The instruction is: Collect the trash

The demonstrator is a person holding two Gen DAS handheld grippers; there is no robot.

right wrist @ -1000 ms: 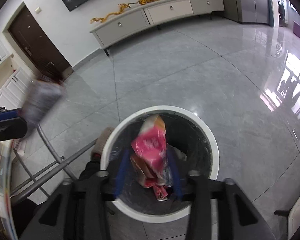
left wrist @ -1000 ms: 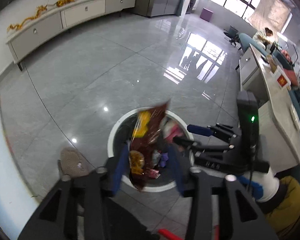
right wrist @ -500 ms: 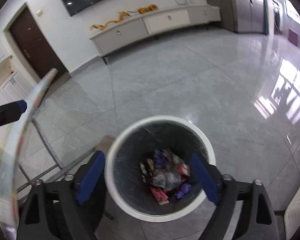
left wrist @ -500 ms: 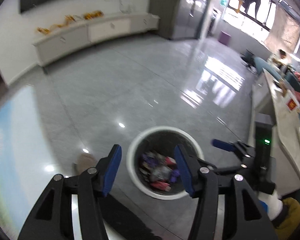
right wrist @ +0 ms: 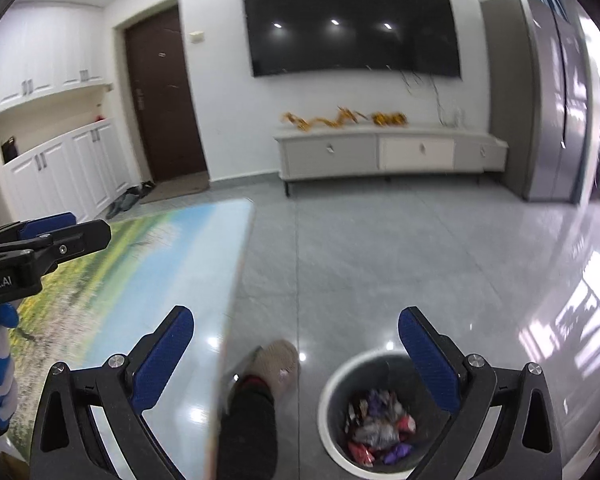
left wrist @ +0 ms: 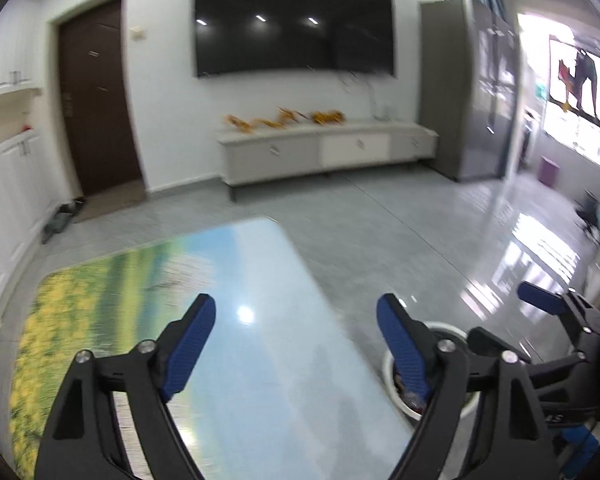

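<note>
Bright daylight from window (left wrist: 580,120) at right; glare patches on floor (right wrist: 380,248); motion blur throughout; fisheye bending, dark corners

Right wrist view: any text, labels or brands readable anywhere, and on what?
"Robot.AI": white print on the black body of the left gripper, cut off at the frame edge, so it may be longer.
Wrappers in the trash bin: print too small and blurred to read.

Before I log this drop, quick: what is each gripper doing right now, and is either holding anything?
Left gripper: open, nothing between its fingers, jaws just opened wider.
Right gripper: open wide, empty, jaws just opened; wrappers lie in the bin.
</note>
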